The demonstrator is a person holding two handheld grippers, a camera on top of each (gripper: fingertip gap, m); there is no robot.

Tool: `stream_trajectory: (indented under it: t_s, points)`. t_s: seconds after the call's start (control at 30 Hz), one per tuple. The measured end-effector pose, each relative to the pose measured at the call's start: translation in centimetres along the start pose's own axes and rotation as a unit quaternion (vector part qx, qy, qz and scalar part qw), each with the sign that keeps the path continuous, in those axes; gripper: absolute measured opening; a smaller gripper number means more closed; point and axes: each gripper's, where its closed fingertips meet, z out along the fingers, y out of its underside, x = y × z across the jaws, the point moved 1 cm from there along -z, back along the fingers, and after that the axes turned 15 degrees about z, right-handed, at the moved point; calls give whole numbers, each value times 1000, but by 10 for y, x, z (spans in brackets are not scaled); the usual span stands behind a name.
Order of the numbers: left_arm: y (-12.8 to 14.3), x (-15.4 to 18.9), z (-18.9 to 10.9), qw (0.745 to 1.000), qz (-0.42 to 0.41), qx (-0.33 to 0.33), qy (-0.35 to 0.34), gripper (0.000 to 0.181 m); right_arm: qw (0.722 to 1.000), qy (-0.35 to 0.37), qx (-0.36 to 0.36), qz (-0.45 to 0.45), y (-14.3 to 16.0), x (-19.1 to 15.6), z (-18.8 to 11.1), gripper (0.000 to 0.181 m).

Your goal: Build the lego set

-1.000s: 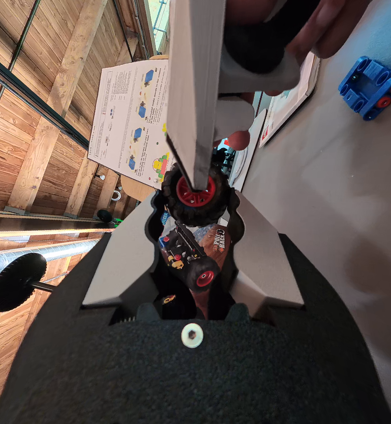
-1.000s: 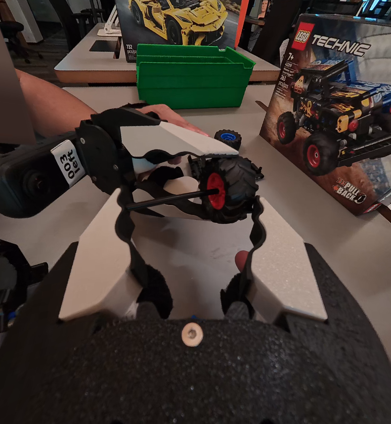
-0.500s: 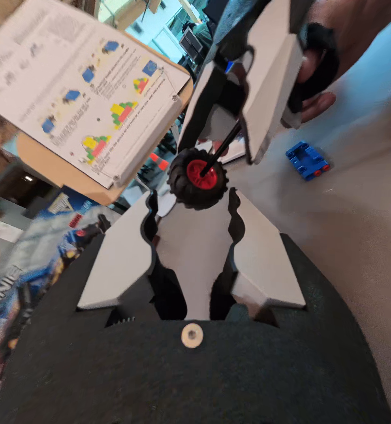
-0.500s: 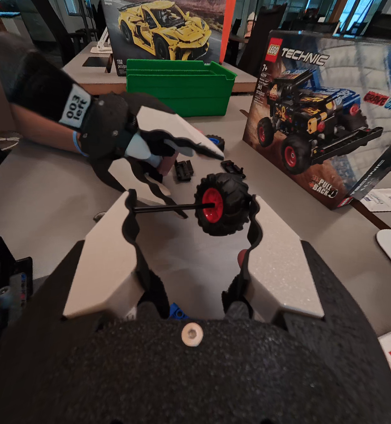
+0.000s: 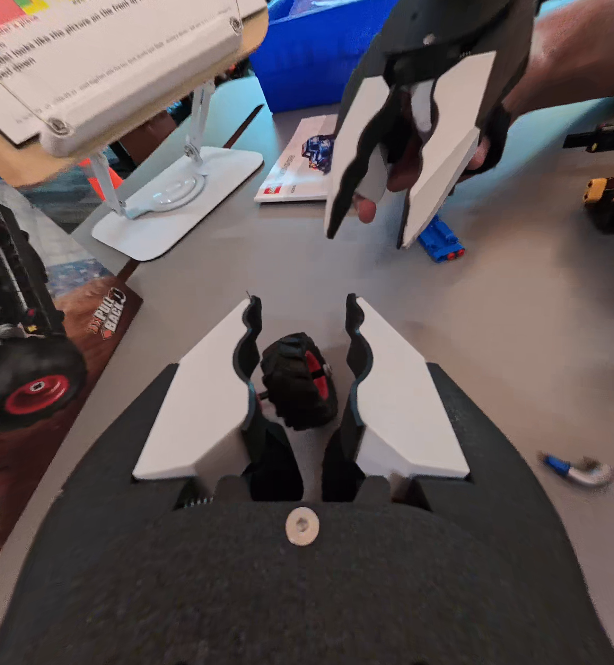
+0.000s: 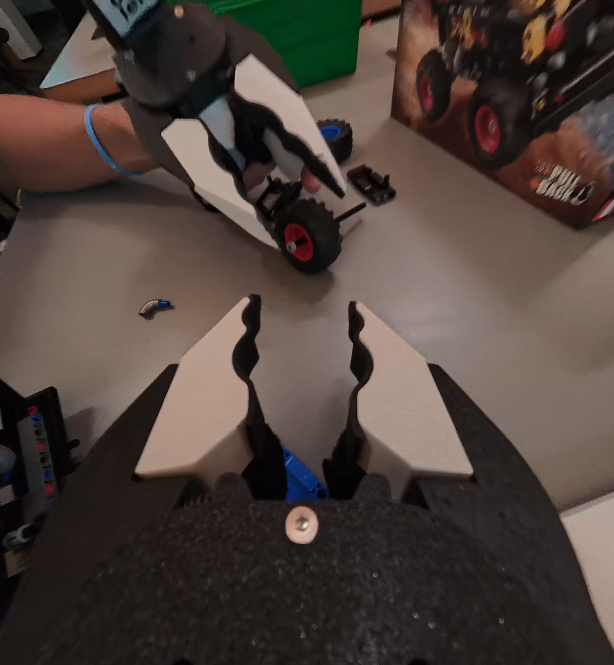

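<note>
A black wheel with a red hub (image 5: pixel 298 381) and a thin black axle through it rests on the grey table. It sits between the fingers of my left gripper (image 5: pixel 302 298), which is open, its left finger close against the tyre. In the right wrist view the wheel (image 6: pixel 309 241) lies under the left gripper (image 6: pixel 305 216). My right gripper (image 6: pixel 302 306) is open and empty, a short way back from the wheel. It also shows in the left wrist view (image 5: pixel 366 237), above a blue brick (image 5: pixel 440 239).
A toy truck box (image 6: pixel 514 108) stands at the right and a green bin (image 6: pixel 298 36) at the back. A blue-hubbed wheel (image 6: pixel 334 135), a black part (image 6: pixel 370 183) and a bent grey piece (image 6: pixel 154 307) lie loose. A sheet on a stand (image 5: pixel 176 201) and a booklet (image 5: pixel 298 162) are nearby. Some 6 cm of space lies between my two pairs of fingers. The bent grey piece (image 6: pixel 154 307) is about equally far from each gripper, around 12 cm. My left wrist view (image 5: pixel 580 465) looks at it from another angle.
The wheel with its axle was held in the air across the right gripper's fingers. Now it rests on the table between the left gripper's fingers, and the right gripper has drawn back, empty.
</note>
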Motion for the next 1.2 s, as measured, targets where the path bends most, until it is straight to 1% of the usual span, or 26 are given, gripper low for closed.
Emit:
stream_trajectory:
  t_s: [0.03, 0.1, 0.17, 0.2, 0.27, 0.3, 0.37, 0.4, 0.43, 0.47, 0.5, 0.53, 0.57, 0.63, 0.67, 0.7, 0.73, 0.77, 0.8, 0.83, 0.87, 0.93, 1.0, 1.07, 1.13, 1.2]
  points:
    - [9, -1, -4, 1000, -4, -25, 13, 50, 1000, -2, -12, 11, 3, 1, 2, 49]
    - [34, 3, -8, 994, -12, -95, 53, 55, 1000, -3, -8, 3, 3, -1, 2, 46]
    - [56, 11, -11, 985, -8, -152, 82, 66, 1000, 5, -11, -5, 4, 0, 3, 45]
    - [62, 13, -10, 982, -2, -167, 84, 63, 1000, 9, -13, -9, 4, 0, 4, 45]
    - [62, 17, -8, 984, -3, -161, 81, 51, 1000, 9, -13, -15, 5, -2, 5, 44]
    - [61, 17, -7, 984, -3, -162, 78, 39, 1000, 7, -15, -16, 6, -4, 5, 44]
    - [59, 8, -7, 983, 30, -173, 46, 36, 1000, -1, -16, -10, 6, -8, 6, 44]
    - [51, 3, -8, 985, 55, -161, 25, 36, 1000, -13, -16, 0, 6, -12, 6, 45]
    - [39, 1, -8, 987, 89, -136, 5, 36, 999, -32, -18, 17, 6, -17, 7, 50]
    - [25, 2, -9, 985, 135, -106, -20, 36, 998, -54, -20, 40, 5, -23, 7, 61]
    - [8, 5, -10, 977, 191, -77, -51, 36, 995, -76, -21, 68, 4, -28, 8, 73]
    - [-9, 10, -11, 961, 256, -53, -86, 36, 990, -105, -21, 97, 2, -35, 9, 84]
    - [-24, 15, -11, 935, 328, -41, -126, 36, 983, -136, -16, 124, -2, -42, 8, 91]
    - [-45, 24, -10, 869, 451, -44, -200, 36, 966, -199, -9, 167, -7, -56, 5, 87]
    - [-49, 31, -6, 848, 486, -48, -207, 36, 957, -230, -4, 178, -11, -63, 2, 77]
    - [-51, 37, -3, 838, 502, -45, -209, 36, 953, -243, 12, 178, -16, -66, 1, 71]
    - [-54, 41, 0, 835, 505, -38, -216, 36, 959, -231, 30, 162, -19, -65, 1, 63]
    - [-55, 43, 1, 837, 501, -36, -218, 36, 970, -204, 33, 127, -16, -62, 3, 56]
    - [-54, 43, 3, 841, 495, -40, -216, 36, 978, -184, 28, 97, -13, -61, 4, 56]
    - [-55, 43, 3, 841, 493, -40, -220, 36, 979, -179, 29, 92, -14, -62, 2, 58]
    - [-57, 43, 2, 841, 490, -39, -228, 36, 979, -180, 32, 86, -15, -63, 0, 55]
    - [-61, 43, 1, 843, 486, -40, -229, 37, 983, -172, 29, 50, -13, -67, 0, 57]
    - [-60, 44, 0, 838, 495, -43, -224, 36, 988, -152, 17, 36, -9, -68, 5, 58]
    - [-57, 43, -1, 838, 496, -43, -223, 36, 992, -126, 29, 5, -11, -65, 6, 59]
    - [-56, 42, -5, 858, 466, -36, -212, 39, 995, -72, 49, -41, -15, -54, 6, 60]
    - [-61, 39, -19, 887, 413, 2, -207, 46, 992, 11, 71, -107, -20, -32, -1, 59]
